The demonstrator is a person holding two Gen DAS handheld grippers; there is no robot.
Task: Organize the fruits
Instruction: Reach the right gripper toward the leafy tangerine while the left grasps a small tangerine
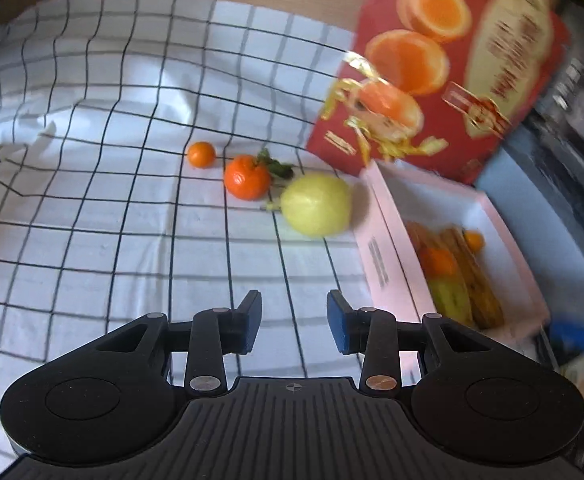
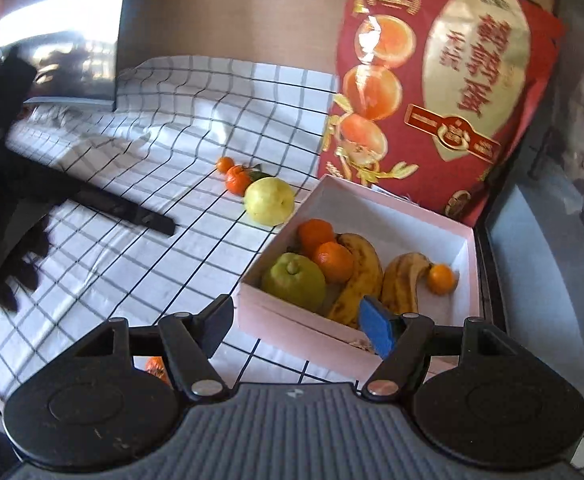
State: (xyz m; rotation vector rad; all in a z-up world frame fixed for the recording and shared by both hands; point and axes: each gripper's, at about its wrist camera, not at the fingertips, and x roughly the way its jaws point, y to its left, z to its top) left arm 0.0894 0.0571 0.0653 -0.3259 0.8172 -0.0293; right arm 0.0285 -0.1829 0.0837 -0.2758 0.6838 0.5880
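On the checked cloth lie a small kumquat (image 1: 201,154), a leafy tangerine (image 1: 247,177) and a pale yellow pear (image 1: 316,205), in a row beside the pink box (image 1: 383,248). My left gripper (image 1: 294,322) hovers over bare cloth short of them, open and empty. In the right wrist view the pink box (image 2: 292,320) holds a green pear (image 2: 293,280), two tangerines (image 2: 323,248), two bananas (image 2: 375,276) and a kumquat (image 2: 441,279). My right gripper (image 2: 297,326) hangs open over the box's near edge, holding nothing. The same yellow pear (image 2: 269,200) lies left of the box.
A red gift carton (image 2: 431,92) printed with oranges stands upright behind the box. A black tool-like bar (image 2: 124,208) and a dark gloved shape (image 2: 4,184) lie on the cloth at left. An orange fruit (image 2: 156,366) peeks under the right gripper. Dark furniture (image 2: 551,220) borders the right.
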